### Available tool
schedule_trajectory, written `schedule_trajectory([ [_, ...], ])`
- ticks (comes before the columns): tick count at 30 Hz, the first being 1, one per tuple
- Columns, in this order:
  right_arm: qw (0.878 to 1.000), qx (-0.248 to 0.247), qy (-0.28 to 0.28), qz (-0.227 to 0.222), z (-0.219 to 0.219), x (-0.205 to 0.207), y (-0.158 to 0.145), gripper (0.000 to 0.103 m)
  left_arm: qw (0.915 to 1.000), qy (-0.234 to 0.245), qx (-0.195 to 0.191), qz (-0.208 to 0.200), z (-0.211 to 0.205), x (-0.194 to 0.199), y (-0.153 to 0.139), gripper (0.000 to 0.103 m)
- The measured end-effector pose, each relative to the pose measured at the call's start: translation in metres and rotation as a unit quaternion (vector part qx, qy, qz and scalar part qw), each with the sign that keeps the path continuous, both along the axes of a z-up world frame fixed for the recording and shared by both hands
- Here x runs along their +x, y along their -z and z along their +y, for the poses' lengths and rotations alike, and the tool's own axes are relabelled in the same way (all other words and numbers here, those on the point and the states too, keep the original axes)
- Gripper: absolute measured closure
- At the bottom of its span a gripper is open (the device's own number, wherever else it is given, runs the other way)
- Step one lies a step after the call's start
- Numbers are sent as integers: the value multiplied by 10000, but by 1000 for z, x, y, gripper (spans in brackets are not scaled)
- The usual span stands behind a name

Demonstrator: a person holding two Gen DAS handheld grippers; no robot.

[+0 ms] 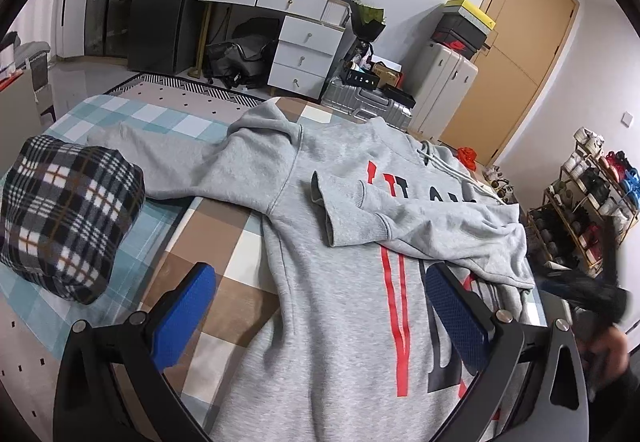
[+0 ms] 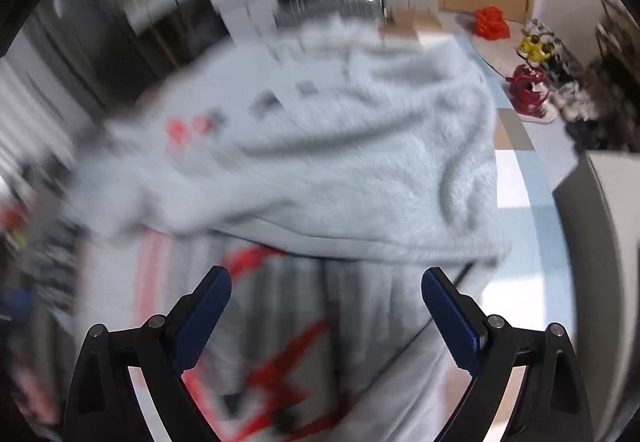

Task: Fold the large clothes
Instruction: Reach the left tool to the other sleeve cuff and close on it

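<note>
A grey hoodie (image 1: 332, 242) with red and dark lettering lies flat on the bed. Its right sleeve (image 1: 404, 217) is folded across the chest; its left sleeve (image 1: 160, 153) stretches out to the left. My left gripper (image 1: 320, 282) is open and empty, above the hoodie's lower body. My right gripper (image 2: 326, 290) is open and empty, just above the hoodie (image 2: 320, 161) near the folded sleeve; this view is blurred by motion. The right gripper also shows in the left wrist view (image 1: 588, 290) as a dark blur at the right.
A plaid pillow (image 1: 68, 213) lies on the checked bedspread (image 1: 224, 242) at the left. Beyond the bed stand a white desk with drawers (image 1: 304, 41), silver suitcases (image 1: 368, 105), a shoe rack (image 1: 588, 209) and a wooden door (image 1: 516, 53).
</note>
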State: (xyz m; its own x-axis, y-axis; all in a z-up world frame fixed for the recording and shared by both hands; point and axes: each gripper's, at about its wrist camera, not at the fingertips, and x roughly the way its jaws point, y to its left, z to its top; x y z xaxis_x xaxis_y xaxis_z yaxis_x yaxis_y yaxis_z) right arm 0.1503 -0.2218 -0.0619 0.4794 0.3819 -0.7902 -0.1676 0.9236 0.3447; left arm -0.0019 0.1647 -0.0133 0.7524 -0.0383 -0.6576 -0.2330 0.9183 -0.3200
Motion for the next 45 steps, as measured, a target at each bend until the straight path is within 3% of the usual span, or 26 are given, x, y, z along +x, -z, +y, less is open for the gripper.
schedule_trajectory([
  [2, 9959, 827, -113, -343, -1, -16, -19, 6, 10000, -9, 54, 24, 1, 1, 1, 1],
  [5, 9717, 2069, -412, -1064, 2, -66, -30, 0, 9999, -62, 111, 108, 6, 2, 4, 1],
  [6, 9647, 2255, -476, -1273, 2, -74, -28, 0, 9999, -28, 100, 135, 6, 2, 5, 1],
  [10, 9562, 2286, -572, -1737, 20, -105, -13, 0, 9998, -34, -48, 212, 19, -4, 8, 1],
  [13, 9592, 2178, -850, -1588, 36, -109, -12, 0, 9995, -131, -84, 292, 34, -11, 0, 1],
  [17, 9572, 2326, -1052, -1362, 50, -116, -10, 0, 9982, -466, 222, 295, 68, -16, -22, 1],
  [21, 9518, 2439, -1166, -1446, 53, -130, -25, 0, 9934, -947, -122, 631, 132, -6, -43, 1],
  [24, 9491, 2500, -1154, -1532, 51, -137, -30, 0, 9848, -1352, -469, 984, 186, 17, -51, 1],
  [29, 9497, 2615, -978, -1420, 48, -143, -34, 0, 9734, -1339, -1042, 1541, 238, 77, -36, 1],
  [34, 9543, 2599, -772, -1259, 49, -135, -30, 0, 9514, -1587, -733, 2537, 284, 139, 15, 1],
  [37, 9569, 2521, -741, -1238, 54, -128, -29, 0, 9411, -1677, -794, 2826, 322, 157, 46, 1],
  [40, 9592, 2480, -784, -1111, 65, -118, -23, 0, 9317, -1888, -1602, 2656, 364, 155, 72, 1],
  [43, 9596, 2474, -921, -971, 81, -109, -18, 0, 9059, -1960, -2865, 2424, 388, 151, 110, 1],
  [45, 9605, 2413, -1030, -930, 91, -107, -15, 0, 8942, -1894, -3312, 2343, 392, 154, 130, 1],
])
